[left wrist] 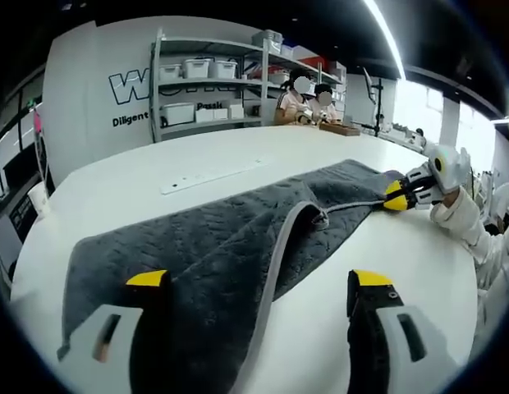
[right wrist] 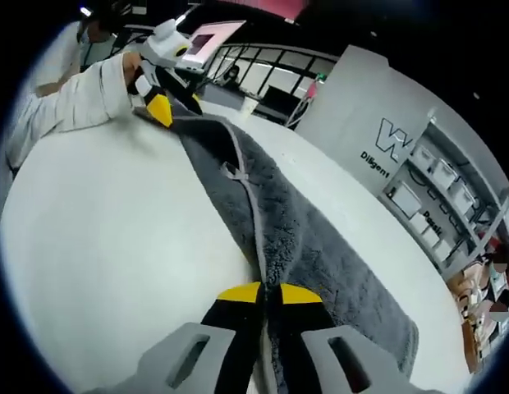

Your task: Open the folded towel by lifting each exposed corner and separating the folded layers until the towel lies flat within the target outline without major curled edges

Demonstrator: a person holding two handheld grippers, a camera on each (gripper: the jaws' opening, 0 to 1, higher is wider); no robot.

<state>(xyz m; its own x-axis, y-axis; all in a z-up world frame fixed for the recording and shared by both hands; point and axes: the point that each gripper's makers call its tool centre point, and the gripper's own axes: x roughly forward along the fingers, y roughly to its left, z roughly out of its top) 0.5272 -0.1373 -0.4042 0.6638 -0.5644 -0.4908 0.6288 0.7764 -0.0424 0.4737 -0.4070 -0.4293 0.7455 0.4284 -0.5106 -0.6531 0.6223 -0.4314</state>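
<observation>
Towel (left wrist: 213, 246), grey, lies across the white table (left wrist: 115, 189), one layer folded over. Right gripper (right wrist: 269, 292) pinches its edge at six o'clock; left gripper (left wrist: 259, 283) hovers spread above. Best to draw the edge outward low and steadily, keeping the trim uncurled.

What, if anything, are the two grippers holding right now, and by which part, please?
The right gripper is shut on the grey towel's light trimmed edge, near a far end. The left gripper is open above the towel, holding nothing.
</observation>
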